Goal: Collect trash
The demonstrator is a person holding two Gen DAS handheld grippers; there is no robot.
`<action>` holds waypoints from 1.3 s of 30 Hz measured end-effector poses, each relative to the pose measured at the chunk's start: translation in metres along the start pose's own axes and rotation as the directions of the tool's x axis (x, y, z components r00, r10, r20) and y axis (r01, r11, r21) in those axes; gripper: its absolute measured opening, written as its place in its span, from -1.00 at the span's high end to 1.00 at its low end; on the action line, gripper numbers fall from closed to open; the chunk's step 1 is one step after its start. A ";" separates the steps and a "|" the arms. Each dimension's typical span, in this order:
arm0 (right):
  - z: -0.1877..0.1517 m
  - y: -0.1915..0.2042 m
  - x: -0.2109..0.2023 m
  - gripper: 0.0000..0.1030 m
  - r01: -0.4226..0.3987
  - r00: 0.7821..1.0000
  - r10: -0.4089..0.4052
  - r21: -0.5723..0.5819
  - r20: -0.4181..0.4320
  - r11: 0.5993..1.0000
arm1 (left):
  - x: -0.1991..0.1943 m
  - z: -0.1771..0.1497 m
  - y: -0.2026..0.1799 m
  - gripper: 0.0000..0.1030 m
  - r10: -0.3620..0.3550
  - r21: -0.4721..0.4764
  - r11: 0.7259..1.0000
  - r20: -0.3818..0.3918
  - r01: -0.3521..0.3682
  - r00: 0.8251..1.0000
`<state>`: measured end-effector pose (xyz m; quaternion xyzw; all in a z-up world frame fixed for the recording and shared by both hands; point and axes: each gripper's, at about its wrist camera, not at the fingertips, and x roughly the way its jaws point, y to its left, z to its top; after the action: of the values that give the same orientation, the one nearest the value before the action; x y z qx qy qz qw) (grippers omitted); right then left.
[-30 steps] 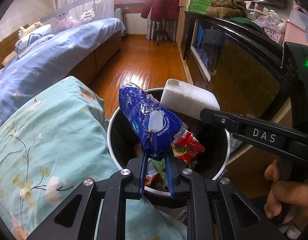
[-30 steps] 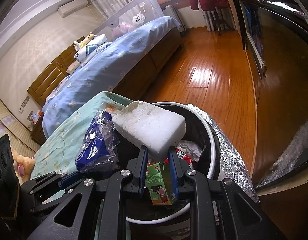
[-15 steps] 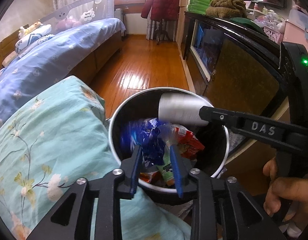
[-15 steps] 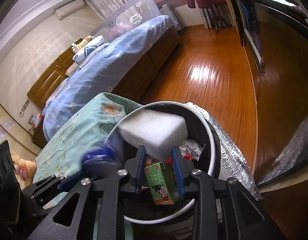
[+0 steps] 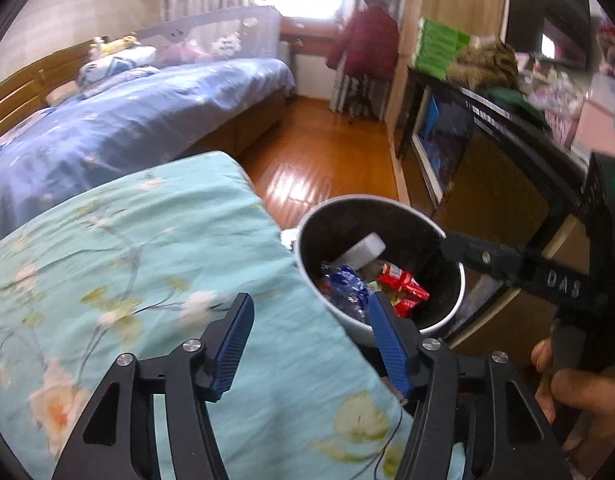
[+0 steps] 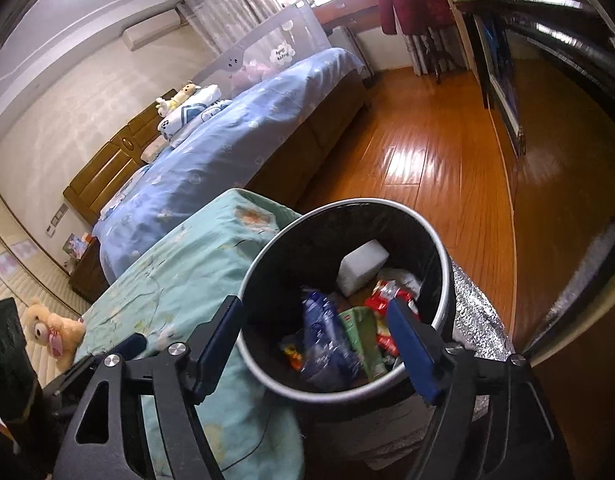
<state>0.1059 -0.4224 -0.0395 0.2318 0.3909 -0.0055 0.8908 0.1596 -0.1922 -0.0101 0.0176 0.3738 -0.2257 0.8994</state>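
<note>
Trash sits in the bin [image 6: 343, 390] now: white foam block [image 6: 361, 266] against the far wall, blue wrapper [image 6: 325, 338] and red packets [image 5: 403, 288] piled in front. Left hand-held gripper [image 5: 307, 346] is released, jaws just spread wide, nothing between them, hanging over the teal floral quilt [image 5: 127, 264] at its bin-side edge. Right hand-held gripper [image 6: 317, 346] is released too, jaws just opened, straddling the near rim with nothing pinched. Best play, I'd say: lift both clear, don't clip the rim, then scan the quilt for leftovers; none show here. Around it, glossy wooden floor [image 6: 427, 152], a blue bed [image 5: 119, 120], a dark cabinet [image 5: 499, 168] along the wall.
</note>
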 end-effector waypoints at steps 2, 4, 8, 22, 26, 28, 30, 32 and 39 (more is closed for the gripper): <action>-0.007 0.011 -0.008 -0.61 -0.003 1.000 0.003 -0.021 0.024 1.000 | -0.018 -0.010 0.007 -0.42 0.019 -0.026 1.000 0.032 -0.018 0.999; -0.016 0.026 -0.017 -0.71 -0.002 0.999 0.004 -0.052 0.049 0.999 | -0.039 -0.022 0.016 -0.50 0.035 -0.051 0.998 0.071 -0.032 0.997; -0.029 0.053 -0.030 -0.80 0.023 0.995 -0.010 -0.127 0.099 0.992 | -0.067 -0.040 0.029 -0.57 0.079 -0.085 0.994 0.108 -0.070 0.991; -0.034 0.119 -0.077 -1.00 0.073 0.945 0.028 -0.295 0.325 0.953 | -0.154 -0.084 0.036 -0.96 0.262 -0.151 0.962 0.281 -0.227 0.923; -0.036 0.131 -0.079 -1.00 0.079 0.927 0.050 -0.323 0.373 0.943 | -0.171 -0.097 0.032 -0.99 0.336 -0.170 0.941 0.336 -0.294 0.880; -0.038 0.133 -0.071 -1.00 0.078 0.936 0.042 -0.324 0.349 0.943 | -0.171 -0.102 0.029 -0.99 0.352 -0.170 0.935 0.333 -0.311 0.875; -0.042 0.133 -0.065 -1.00 0.063 0.943 0.050 -0.325 0.330 0.943 | -0.170 -0.108 0.026 -0.99 0.369 -0.170 0.928 0.327 -0.330 0.870; -0.046 0.134 -0.063 -1.00 0.060 0.943 0.054 -0.328 0.328 0.943 | -0.168 -0.111 0.023 -0.99 0.380 -0.168 0.924 0.323 -0.342 0.867; -0.052 0.136 -0.061 -1.00 0.036 0.945 0.079 -0.345 0.316 0.938 | -0.170 -0.105 0.017 -0.99 0.400 -0.185 0.915 0.299 -0.359 0.866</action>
<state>0.0536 -0.2897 0.0284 0.0719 0.2307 0.0349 0.9697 -0.0082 -0.0892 0.0276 -0.0026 0.2200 -0.0204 0.9753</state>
